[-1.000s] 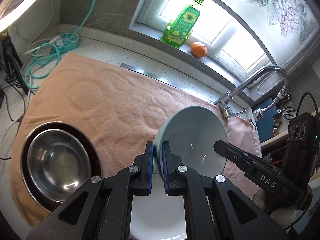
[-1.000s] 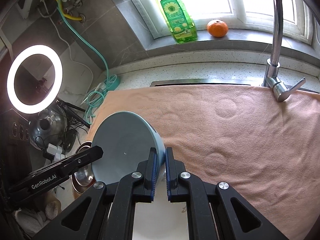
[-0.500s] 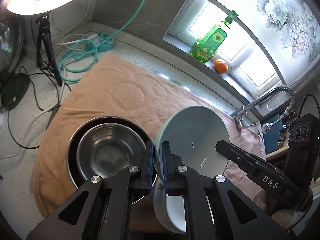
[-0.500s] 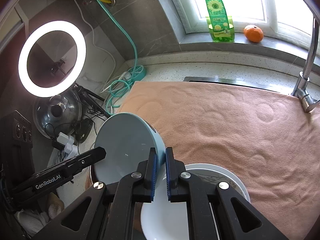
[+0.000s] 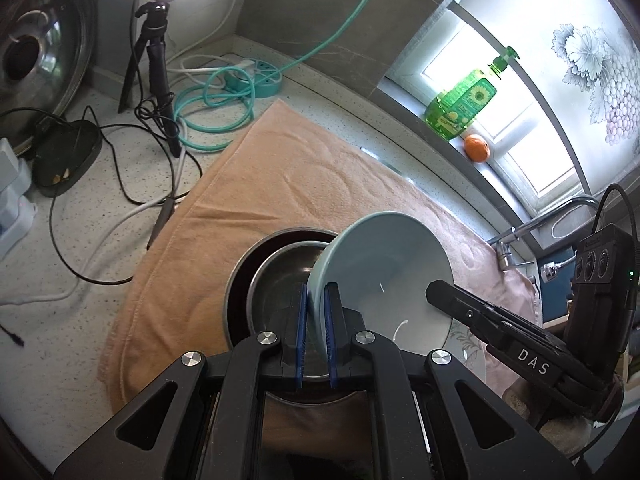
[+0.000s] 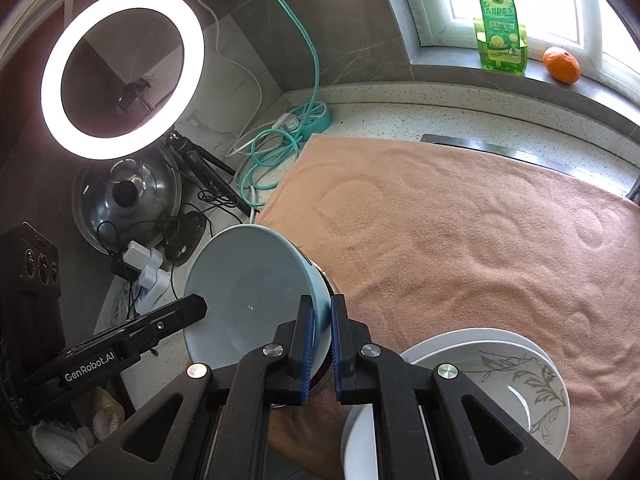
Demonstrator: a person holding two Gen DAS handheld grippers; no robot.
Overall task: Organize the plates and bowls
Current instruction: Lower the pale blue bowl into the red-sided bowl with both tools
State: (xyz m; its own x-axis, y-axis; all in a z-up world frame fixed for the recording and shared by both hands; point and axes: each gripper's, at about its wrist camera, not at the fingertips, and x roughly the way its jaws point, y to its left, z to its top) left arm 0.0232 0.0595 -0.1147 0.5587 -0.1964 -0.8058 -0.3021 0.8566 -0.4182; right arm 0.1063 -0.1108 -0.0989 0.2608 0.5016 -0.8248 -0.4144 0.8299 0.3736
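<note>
A light blue bowl hangs tilted in the air, held by its rim from two sides. My left gripper is shut on its left rim. My right gripper is shut on the opposite rim of the same blue bowl. Just under the bowl, a steel bowl sits nested inside a dark bowl on the peach towel. To the right lies a stack of white dishes with a leaf-patterned bowl on top.
A ring light on a tripod, a pot lid, loose cables and a teal power strip crowd the counter to the left. A green detergent bottle, an orange and the faucet line the window side.
Both grippers have carried the blue bowl leftward, from above the white dishes to above the nested steel bowl. Both grips have stayed the same.
</note>
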